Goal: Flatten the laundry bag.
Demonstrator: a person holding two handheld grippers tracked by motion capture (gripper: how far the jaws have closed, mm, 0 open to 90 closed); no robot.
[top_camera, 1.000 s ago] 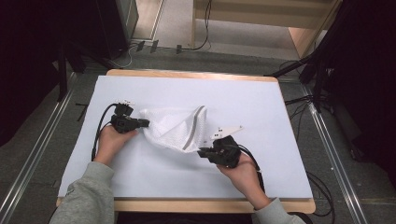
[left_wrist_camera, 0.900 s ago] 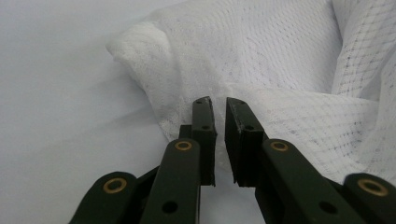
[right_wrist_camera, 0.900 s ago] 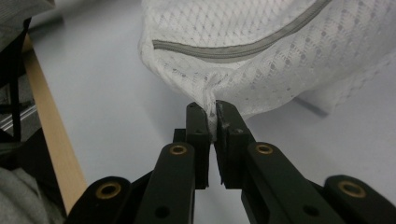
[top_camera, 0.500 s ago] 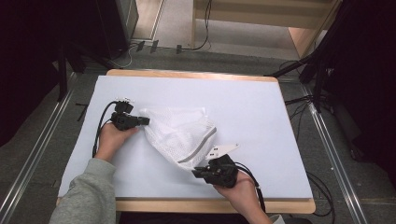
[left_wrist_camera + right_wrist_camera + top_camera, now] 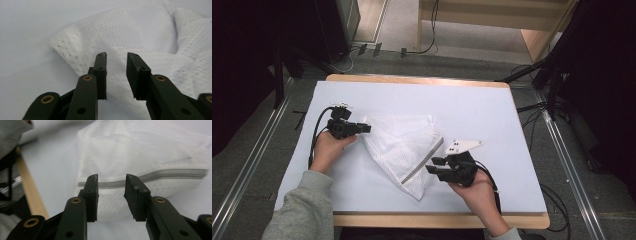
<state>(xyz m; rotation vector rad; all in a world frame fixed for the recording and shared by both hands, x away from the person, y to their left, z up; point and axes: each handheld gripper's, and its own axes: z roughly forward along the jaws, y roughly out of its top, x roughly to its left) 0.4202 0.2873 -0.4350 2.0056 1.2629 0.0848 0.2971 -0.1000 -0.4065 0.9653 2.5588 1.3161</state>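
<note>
Fingers, left gripper (image 5: pixel 368 128): parted, a clear gap between the pads (image 5: pixel 101 72); jaws have just been opening; nothing clamped, the bag lies past the tips.
Left hand (image 5: pixel 330 150): rests on the mat near its left edge, holding the gripper level, tips aimed at the bag's left corner.
Cable (image 5: pixel 316 137): loops from the left gripper back along the wrist.
Sleeve (image 5: pixel 304 210): grey, enters from the bottom left.
Bag (image 5: pixel 404 147): white mesh, lying flat and folded on the mat, about centre, between the two grippers; rough triangle tapering toward the near edge.
Bag, left corner (image 5: pixel 62 46): flat on the mat, just ahead of the left tips, not touched.
Zip strip (image 5: pixel 422 162): grey band running diagonally along the bag's right side; in the right gripper view it crosses just behind the tips (image 5: pixel 155 176).
Fingers, right gripper (image 5: pixel 432 165): parted, pads (image 5: pixel 92 192) apart; jaws have just been opening; nothing between them, bag edge just beyond.
Right hand (image 5: pixel 477 187): near the mat's front edge, right of the bag.
Plate (image 5: pixel 463 146): grey, three-cornered, on top of the right gripper.
Mat (image 5: pixel 492 115): pale blue, covering the table (image 5: pixel 412 80).
</note>
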